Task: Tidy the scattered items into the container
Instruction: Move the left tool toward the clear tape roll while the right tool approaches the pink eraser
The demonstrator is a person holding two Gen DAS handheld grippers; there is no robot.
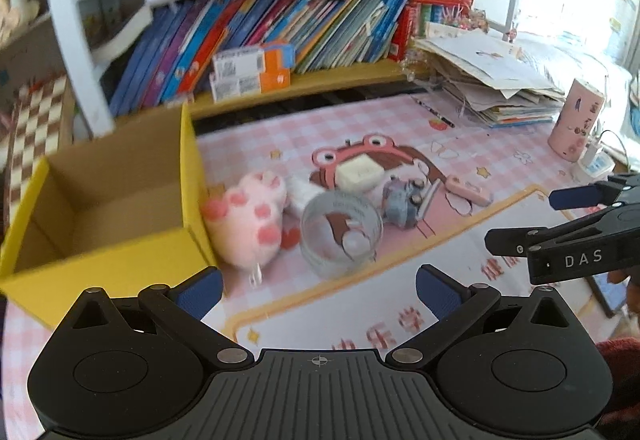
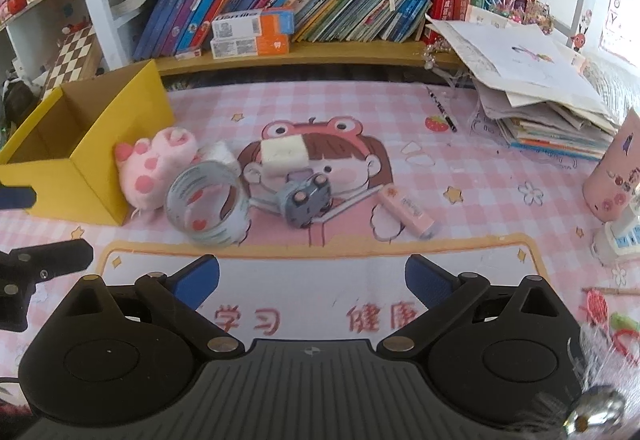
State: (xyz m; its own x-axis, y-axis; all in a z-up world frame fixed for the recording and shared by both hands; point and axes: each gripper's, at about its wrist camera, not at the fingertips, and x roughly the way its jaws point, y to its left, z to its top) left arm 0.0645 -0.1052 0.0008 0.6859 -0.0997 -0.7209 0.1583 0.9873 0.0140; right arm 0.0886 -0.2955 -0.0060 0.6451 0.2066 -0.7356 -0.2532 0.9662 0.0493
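Left gripper (image 1: pixel 319 290) jaws apart, empty, right gripper (image 2: pixel 312 276) likewise, yellow box (image 2: pixel 86 156) apparently empty, tape roll (image 2: pixel 208 203) beside pink paw plush (image 2: pixel 156 166)

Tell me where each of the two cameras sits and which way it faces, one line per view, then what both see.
Left wrist: rides the left gripper, jaws open, facing the bookshelf; the yellow box is close on its left; the right gripper enters from the right.
Right wrist: rides the right gripper, jaws open, facing the same shelf from further right; the left gripper shows at its left edge.
Shared: yellow box, pink paw plush, tape roll, toy car, pink mat.
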